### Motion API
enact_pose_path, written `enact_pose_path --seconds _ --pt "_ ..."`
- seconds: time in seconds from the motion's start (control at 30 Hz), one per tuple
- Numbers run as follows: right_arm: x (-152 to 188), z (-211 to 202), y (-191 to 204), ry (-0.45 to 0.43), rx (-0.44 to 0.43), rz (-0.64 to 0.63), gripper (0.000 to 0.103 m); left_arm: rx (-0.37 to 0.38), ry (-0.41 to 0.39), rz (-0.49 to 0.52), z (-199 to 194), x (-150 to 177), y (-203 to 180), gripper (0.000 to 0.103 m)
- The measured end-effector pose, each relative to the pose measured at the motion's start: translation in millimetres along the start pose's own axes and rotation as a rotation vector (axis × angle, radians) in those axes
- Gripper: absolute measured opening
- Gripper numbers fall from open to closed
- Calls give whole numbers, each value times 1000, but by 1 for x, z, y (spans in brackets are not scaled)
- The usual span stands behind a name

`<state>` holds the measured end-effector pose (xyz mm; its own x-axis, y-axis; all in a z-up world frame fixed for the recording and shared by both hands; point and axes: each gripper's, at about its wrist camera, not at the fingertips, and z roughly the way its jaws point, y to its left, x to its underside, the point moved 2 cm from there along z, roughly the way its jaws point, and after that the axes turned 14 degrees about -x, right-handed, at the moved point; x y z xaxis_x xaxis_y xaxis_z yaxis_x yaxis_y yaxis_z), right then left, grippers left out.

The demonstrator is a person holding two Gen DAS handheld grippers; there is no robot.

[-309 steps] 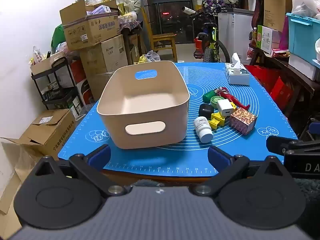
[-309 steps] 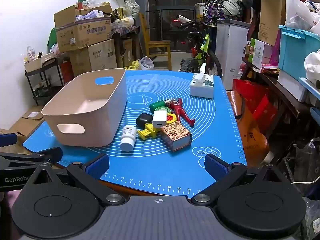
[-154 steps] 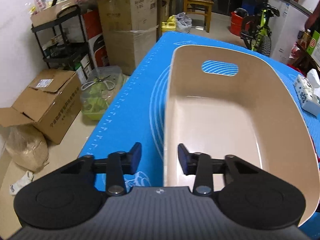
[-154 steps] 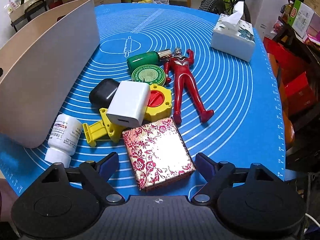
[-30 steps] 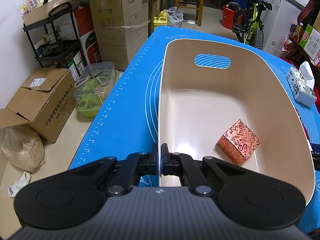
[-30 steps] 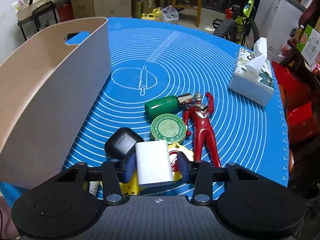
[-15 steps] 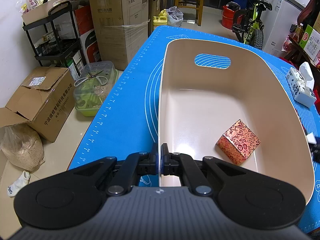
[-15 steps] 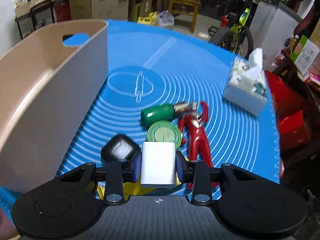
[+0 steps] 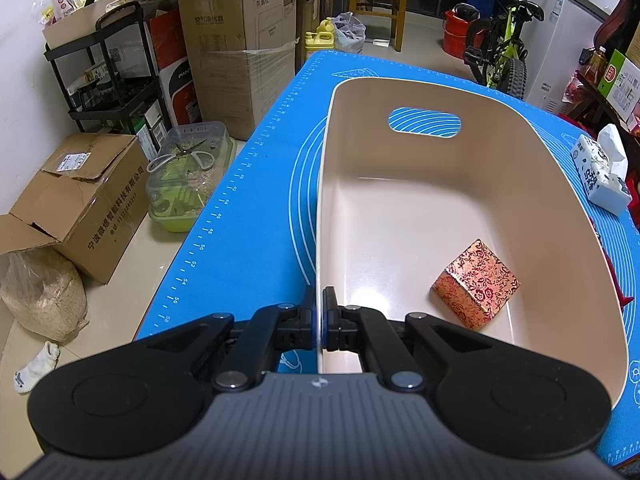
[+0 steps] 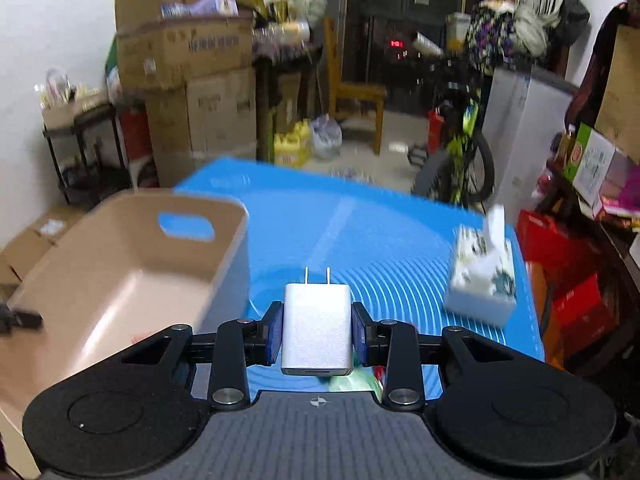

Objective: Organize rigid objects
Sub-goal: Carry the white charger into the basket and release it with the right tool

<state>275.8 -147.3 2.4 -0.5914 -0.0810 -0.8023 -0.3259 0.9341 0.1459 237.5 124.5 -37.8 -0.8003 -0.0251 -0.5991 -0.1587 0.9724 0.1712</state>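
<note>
My right gripper is shut on a white plug charger, prongs pointing away, held up above the blue mat. The beige bin stands to its left. In the left wrist view my left gripper is shut on the near left rim of the beige bin. A red floral box lies inside the bin at the right. The other small objects on the mat are mostly hidden under the right gripper; a green bit shows below the charger.
A tissue box stands on the mat's right side, also the tissue box in the left view. Cardboard boxes, a black shelf, a chair and a bicycle crowd the floor beyond the table.
The right gripper closed on the white charger and lifted it off the pile, tilting up so the room shows. The left gripper stayed clamped on the bin rim.
</note>
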Motion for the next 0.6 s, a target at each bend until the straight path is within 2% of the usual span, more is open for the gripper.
enact_pose_path --seconds 0.17,0.3,0.6 --pt "-24 -1 24 -49 -50 -13 42 -1 0 1 0 0 -1 4" --pt "-35 11 46 -46 -90 -56 42 -2 -1 2 0 0 -1 4" --pt "-31 63 103 83 -181 -166 42 2 3 -2 1 0 -1 4"
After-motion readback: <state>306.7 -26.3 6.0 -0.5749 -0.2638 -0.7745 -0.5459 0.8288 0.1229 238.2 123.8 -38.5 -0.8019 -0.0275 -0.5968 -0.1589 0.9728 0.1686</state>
